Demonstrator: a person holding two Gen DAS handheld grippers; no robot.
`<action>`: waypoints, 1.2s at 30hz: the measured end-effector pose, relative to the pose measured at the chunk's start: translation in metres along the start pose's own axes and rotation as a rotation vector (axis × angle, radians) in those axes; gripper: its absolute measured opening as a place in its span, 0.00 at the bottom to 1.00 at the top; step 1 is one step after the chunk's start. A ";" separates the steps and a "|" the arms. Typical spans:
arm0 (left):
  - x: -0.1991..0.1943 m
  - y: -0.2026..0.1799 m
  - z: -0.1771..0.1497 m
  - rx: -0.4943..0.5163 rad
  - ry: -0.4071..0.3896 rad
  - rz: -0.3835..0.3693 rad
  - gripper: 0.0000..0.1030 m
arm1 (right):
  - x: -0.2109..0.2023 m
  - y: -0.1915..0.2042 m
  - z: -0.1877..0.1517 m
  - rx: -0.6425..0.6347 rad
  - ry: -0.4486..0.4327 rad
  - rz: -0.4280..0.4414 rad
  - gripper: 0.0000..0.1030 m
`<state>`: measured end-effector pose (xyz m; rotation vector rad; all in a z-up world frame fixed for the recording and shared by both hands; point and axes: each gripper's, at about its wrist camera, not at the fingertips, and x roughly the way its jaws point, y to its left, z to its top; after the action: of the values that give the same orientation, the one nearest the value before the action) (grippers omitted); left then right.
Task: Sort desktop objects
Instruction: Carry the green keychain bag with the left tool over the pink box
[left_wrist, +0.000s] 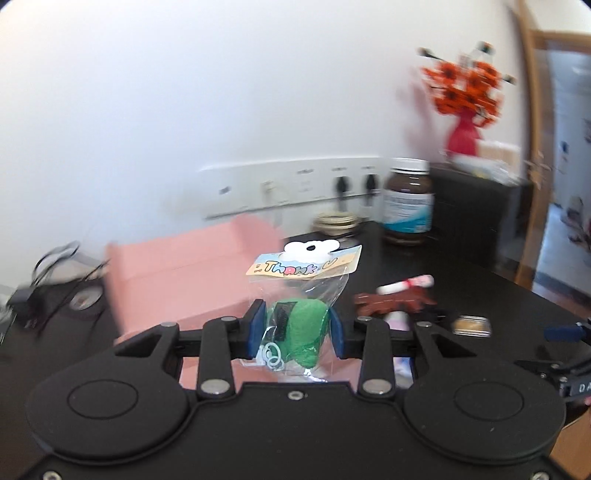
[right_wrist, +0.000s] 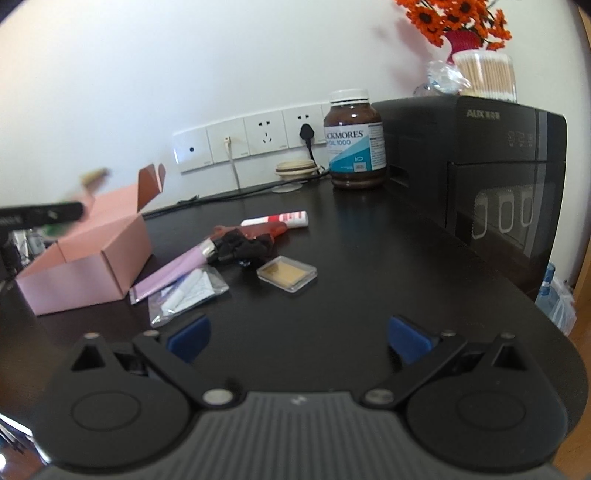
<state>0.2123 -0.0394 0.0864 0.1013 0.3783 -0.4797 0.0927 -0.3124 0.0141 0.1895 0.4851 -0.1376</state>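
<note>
1. Two grippers show over a black desk (right_wrist: 351, 258); the left gripper (left_wrist: 295, 332) has its blue pads clamped on a clear bag (left_wrist: 303, 295) holding a green lump and small white rings.
2. The bag is off the desk, pinched at its lower part, with its "Thank U" card header (left_wrist: 304, 264) standing above the pads.
3. Behind and to the left of the bag in the left view sits an open pink box (left_wrist: 184, 273), blurred.
4. The right gripper (right_wrist: 299, 338) has its jaws spread wide with nothing between them, low over bare desk.
5. Ahead of it lie a clear square case (right_wrist: 287, 274) with a gold insert, a purple tube (right_wrist: 173, 271), a clear packet (right_wrist: 188, 293) touching that tube, a black bundle (right_wrist: 242, 245), a reddish-brown item (right_wrist: 255, 230) and a red-and-white tube (right_wrist: 275, 220).
6. The purple tube's flat end lies just beside the pink box (right_wrist: 88, 266), whose flap stands up.
7. A brown bottle (right_wrist: 355, 142) stands by the wall sockets (right_wrist: 247, 142), next to a black appliance (right_wrist: 480, 166) topped by a jar of cotton swabs (right_wrist: 485, 75) and orange flowers (right_wrist: 454, 16).
</note>
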 end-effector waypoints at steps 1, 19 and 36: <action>0.000 0.009 0.000 -0.023 0.009 0.015 0.35 | 0.001 0.004 0.000 -0.011 -0.001 -0.005 0.99; 0.044 0.047 -0.007 -0.009 0.260 0.107 0.35 | 0.007 0.019 0.000 -0.058 -0.007 -0.037 0.99; 0.077 0.049 -0.004 -0.037 0.503 0.109 0.38 | 0.003 0.017 -0.002 -0.048 -0.023 -0.006 0.99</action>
<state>0.2970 -0.0291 0.0539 0.2065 0.8696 -0.3345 0.0979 -0.2960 0.0137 0.1394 0.4652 -0.1335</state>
